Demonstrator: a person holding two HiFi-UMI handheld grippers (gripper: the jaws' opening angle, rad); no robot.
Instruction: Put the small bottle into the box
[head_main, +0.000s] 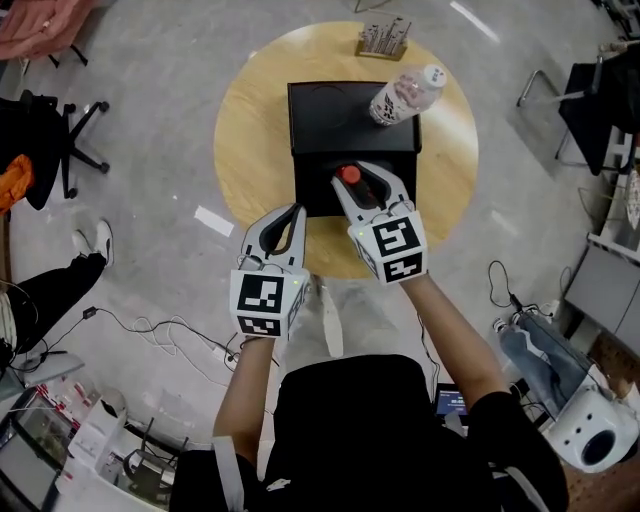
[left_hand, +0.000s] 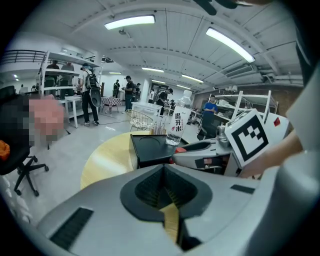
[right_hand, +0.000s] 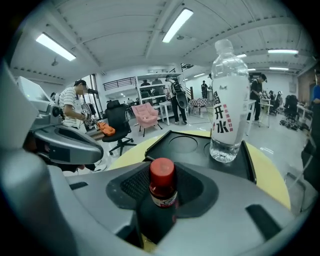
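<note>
The right gripper (head_main: 362, 185) has its jaws clamped on the small red-capped bottle (right_hand: 163, 182), which is held upright at the near side of the black box (head_main: 305, 120), short of the round recesses in its top. The left gripper (head_main: 296, 215) hangs off the box's near left corner, jaws closed on nothing. A tall water bottle (head_main: 405, 95) stands on the box's far right corner, and a wide swing might knock it over. Letting go off-centre of a recess could topple the small bottle onto the bench (head_main: 240, 130).

Grey polished floor (head_main: 160, 90), round wooden table (head_main: 245, 130), black office chair (right_hand: 116, 120), pink armchair (right_hand: 145, 114), ceiling strip lights (left_hand: 130, 21)
</note>
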